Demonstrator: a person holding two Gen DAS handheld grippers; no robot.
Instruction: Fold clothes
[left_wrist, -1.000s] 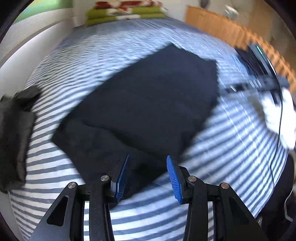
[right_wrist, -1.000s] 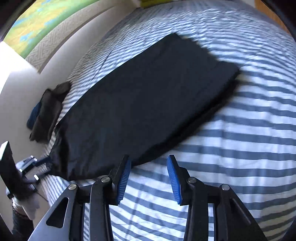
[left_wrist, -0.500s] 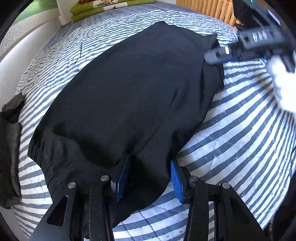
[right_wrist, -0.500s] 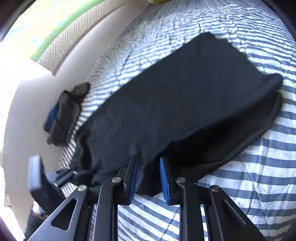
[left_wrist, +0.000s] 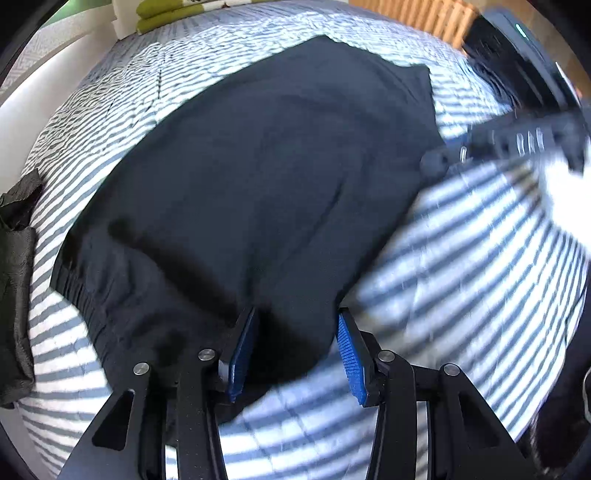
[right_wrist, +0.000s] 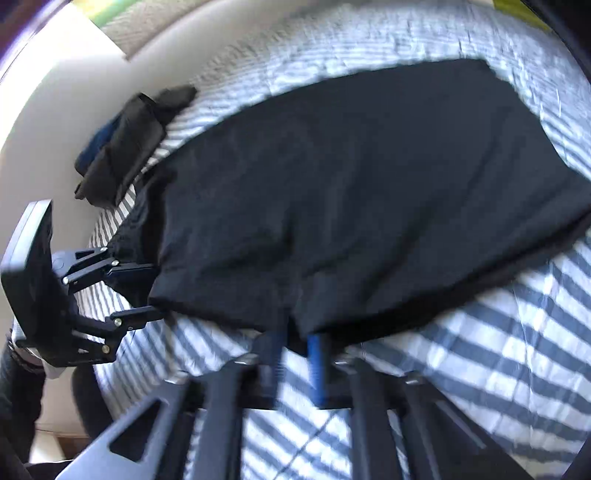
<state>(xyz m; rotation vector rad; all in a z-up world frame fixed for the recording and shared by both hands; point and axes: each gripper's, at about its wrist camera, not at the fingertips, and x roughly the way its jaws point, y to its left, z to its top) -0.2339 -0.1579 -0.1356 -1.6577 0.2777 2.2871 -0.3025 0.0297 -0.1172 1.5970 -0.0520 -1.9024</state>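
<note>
Since the earlier frame, both grippers have advanced onto the near edge of the black garment (left_wrist: 258, 177), which lies spread across the striped bed cover (left_wrist: 480, 280). Left gripper (left_wrist: 291, 354): fingers wide apart, straddling a hanging fold of the fabric near the gathered waistband; no clamping visible. Right gripper (right_wrist: 295, 354): blue pads narrowly spaced, pinching the garment's edge, with fabric draped over the tips. A folded dark clothing stack (right_wrist: 125, 144) sits at the bed's edge, apart from the garment.
</note>
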